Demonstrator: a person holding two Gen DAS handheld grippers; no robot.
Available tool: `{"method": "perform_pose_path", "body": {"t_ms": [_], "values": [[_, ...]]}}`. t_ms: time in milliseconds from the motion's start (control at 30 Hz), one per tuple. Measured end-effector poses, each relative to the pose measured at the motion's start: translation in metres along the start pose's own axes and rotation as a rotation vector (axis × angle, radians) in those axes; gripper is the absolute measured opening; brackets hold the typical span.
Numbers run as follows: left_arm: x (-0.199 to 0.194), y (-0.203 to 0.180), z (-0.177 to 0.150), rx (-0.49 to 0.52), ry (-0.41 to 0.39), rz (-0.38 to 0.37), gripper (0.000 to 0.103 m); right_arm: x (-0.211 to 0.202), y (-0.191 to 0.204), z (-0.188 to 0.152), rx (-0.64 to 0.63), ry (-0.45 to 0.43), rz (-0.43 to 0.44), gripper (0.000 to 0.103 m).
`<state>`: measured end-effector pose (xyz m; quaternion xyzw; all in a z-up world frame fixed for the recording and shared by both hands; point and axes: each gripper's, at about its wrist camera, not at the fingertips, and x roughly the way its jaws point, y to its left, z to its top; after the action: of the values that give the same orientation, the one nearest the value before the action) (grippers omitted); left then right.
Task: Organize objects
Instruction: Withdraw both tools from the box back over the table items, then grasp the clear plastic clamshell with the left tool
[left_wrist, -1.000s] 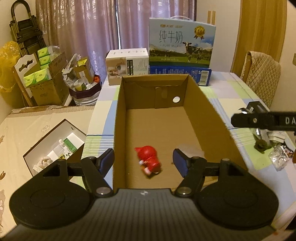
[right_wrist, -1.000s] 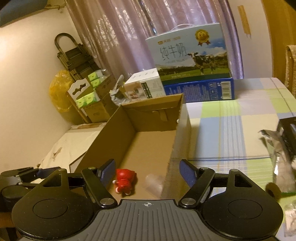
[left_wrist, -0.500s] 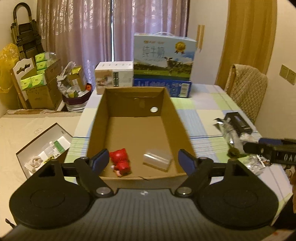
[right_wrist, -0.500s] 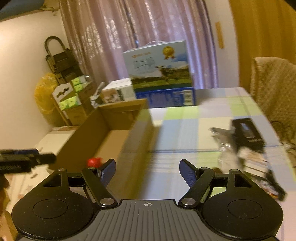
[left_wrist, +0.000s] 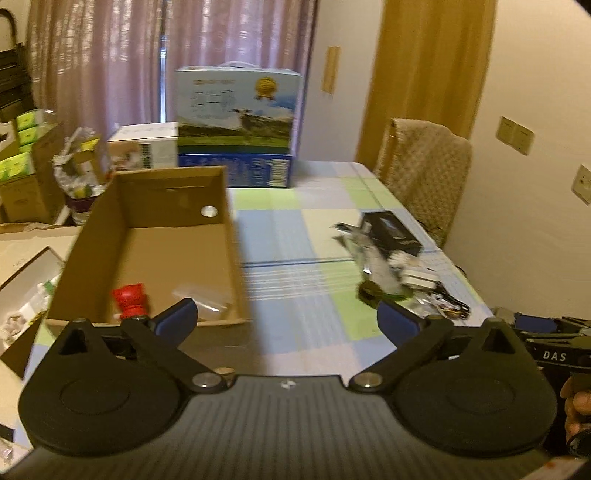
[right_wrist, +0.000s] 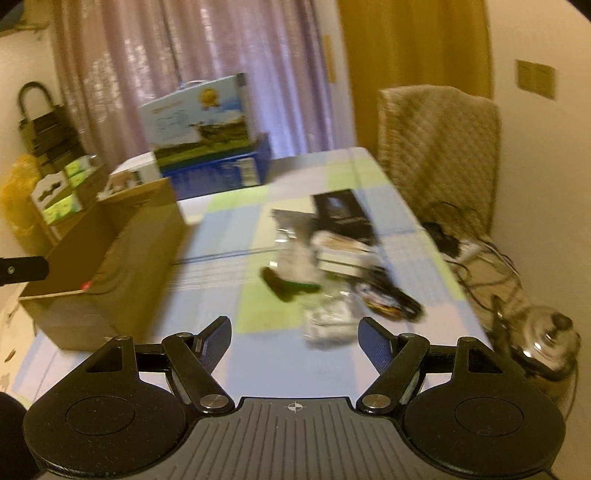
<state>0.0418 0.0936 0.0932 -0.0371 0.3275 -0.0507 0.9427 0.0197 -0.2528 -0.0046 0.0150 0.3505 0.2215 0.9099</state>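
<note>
Mauve curtains, padded chair, checked tablecloth

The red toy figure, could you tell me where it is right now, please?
In the left wrist view, the red toy figure lies inside the cardboard box, near its front wall, left of a clear plastic bag.

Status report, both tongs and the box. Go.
Left tongs open, empty. Right tongs open, empty, facing clutter pile. Cardboard box holds red toy, clear packet. Nothing blocking.
</note>
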Motion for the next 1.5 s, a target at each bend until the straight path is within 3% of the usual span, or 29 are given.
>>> {"method": "perform_pose_path", "body": {"t_ms": [433,933,1033,1200,1500], "values": [[0.044,-0.065,-0.009,0.08,0.071,-0.075,0.102,-0.006,-0.055,0.0,0.029,0.01,-0.062,0.073],[0.105,-0.114,-0.012,0.129,0.112,-0.08,0.101,0.043,-0.097,0.035,-0.141,0.127,0.028,0.07],[0.126,-0.126,-0.018,0.157,0.147,-0.11,0.091,0.055,-0.101,0.039,-0.16,0.154,0.045,0.064],[0.156,-0.146,-0.028,0.172,0.185,-0.146,0.088,0.072,-0.108,0.04,-0.158,0.193,0.067,0.056],[0.198,-0.176,-0.037,0.211,0.214,-0.213,0.069,0.094,-0.124,0.044,-0.135,0.24,0.05,0.053]]}}
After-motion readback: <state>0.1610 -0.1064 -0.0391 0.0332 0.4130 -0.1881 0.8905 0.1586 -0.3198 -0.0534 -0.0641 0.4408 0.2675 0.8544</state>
